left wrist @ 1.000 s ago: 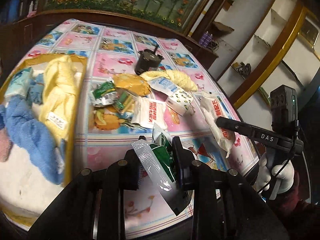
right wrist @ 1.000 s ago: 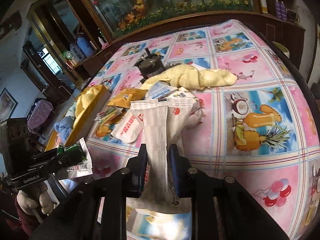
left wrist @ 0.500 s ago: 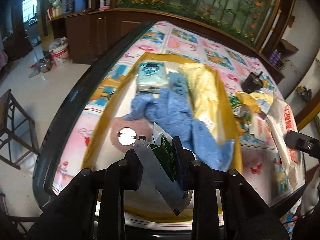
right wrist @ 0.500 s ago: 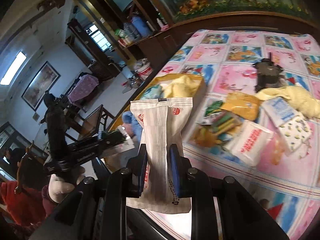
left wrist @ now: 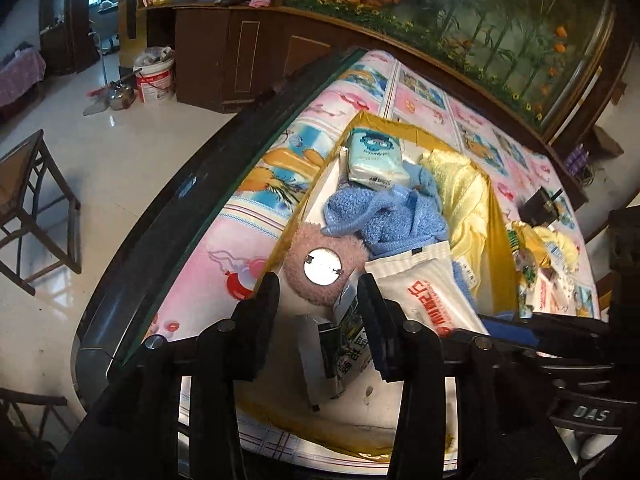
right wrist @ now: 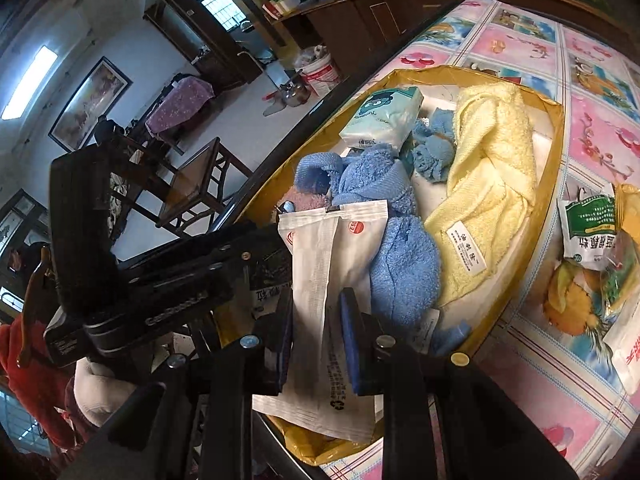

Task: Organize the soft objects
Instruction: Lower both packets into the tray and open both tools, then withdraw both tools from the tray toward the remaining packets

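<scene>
A gold-rimmed box (left wrist: 308, 196) (right wrist: 556, 152) on the flowered tablecloth holds a blue towel (left wrist: 384, 216) (right wrist: 400, 264), a yellow towel (left wrist: 468, 200) (right wrist: 496, 148), a tissue pack (left wrist: 374, 156) (right wrist: 384, 116) and a pink fluffy pad (left wrist: 304, 276). My left gripper (left wrist: 318, 316) hangs over the box's near end. Its jaws are opening, and a green and silver packet (left wrist: 340, 348) stands loose between them, leaning on the right finger. My right gripper (right wrist: 316, 320) is shut on a long white packet (right wrist: 320, 280) (left wrist: 424, 292) just beside it, above the blue towel.
Several loose snack packets (right wrist: 588, 232) (left wrist: 528, 276) lie on the cloth right of the box, with a small black object (left wrist: 540, 204) beyond. The table's dark curved edge (left wrist: 180, 208) runs along the left. Past it stand a chair (left wrist: 36, 208) and a bucket (left wrist: 156, 80) on the floor.
Both grippers swung left from over the loose packets to over the box. The left jaws widened and the green packet slid down out of their grip. The right still holds the white packet.
</scene>
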Available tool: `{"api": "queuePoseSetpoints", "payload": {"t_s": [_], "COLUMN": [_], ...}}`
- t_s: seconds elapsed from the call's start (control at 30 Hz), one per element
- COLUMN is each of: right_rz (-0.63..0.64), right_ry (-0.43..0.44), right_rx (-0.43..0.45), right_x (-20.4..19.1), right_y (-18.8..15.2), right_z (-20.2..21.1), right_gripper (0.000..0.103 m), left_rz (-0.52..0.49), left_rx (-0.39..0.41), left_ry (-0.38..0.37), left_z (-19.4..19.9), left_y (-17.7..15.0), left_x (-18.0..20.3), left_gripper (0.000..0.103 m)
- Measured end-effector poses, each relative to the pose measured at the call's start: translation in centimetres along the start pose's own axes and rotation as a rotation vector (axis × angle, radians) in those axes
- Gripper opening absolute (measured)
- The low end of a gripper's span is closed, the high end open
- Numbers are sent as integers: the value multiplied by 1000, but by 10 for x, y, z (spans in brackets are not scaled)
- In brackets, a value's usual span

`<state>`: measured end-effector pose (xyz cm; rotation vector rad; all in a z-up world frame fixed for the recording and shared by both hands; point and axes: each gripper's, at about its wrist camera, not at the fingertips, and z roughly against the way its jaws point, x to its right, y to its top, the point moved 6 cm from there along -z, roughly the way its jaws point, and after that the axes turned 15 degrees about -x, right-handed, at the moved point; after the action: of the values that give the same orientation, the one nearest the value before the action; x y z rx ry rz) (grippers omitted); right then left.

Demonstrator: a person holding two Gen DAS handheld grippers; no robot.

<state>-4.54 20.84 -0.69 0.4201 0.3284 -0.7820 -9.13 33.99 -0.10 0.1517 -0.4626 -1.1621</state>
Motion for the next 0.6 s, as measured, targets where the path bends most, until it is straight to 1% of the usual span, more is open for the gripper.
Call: {"api": "queuePoseSetpoints", "payload": {"t_s": [0.1,0.17,0.2,0.23,0.3,0.37,0.43,0.5,0.57,0.6], "right_rz": [-5,-5,5,13,21,27,30,19,-10,-33], "right_ry": [-24,-30,-46,-60,-72,-37,-6,3,-2,-5], "right_rx": [-31,-40,-28,-20,-8,22,73,127,164,183], "right_x": [3,5,3,0,-2,-4,-5,2,16,27], "right_y": [3,3,4,3,2,-2,-11,-21,-33,-40], "right_z": [-14,-20,-20,-19,-16,-6,12,32,48,57], "right_gripper": [21,21,22,22,24,25,26,32,37,38], "left_rz": [29,46,52,54,60,53,27,-19,-64,-81], "left_rx": [62,89,100,110,124,146,165,172,157,129], "left_ry": [-20,-58,-77,-98,-165,-223,-239,-268,-324,-360], "left_z": [16,22,25,28,34,41,47,52,53,50], "left_y": [2,3,3,4,4,3,2,0,-2,-5], "left_x": [-3,-5,-6,-7,-5,0,10,25,43,53], "left_gripper": [42,53,59,60,60,60,60,60,61,61]}}
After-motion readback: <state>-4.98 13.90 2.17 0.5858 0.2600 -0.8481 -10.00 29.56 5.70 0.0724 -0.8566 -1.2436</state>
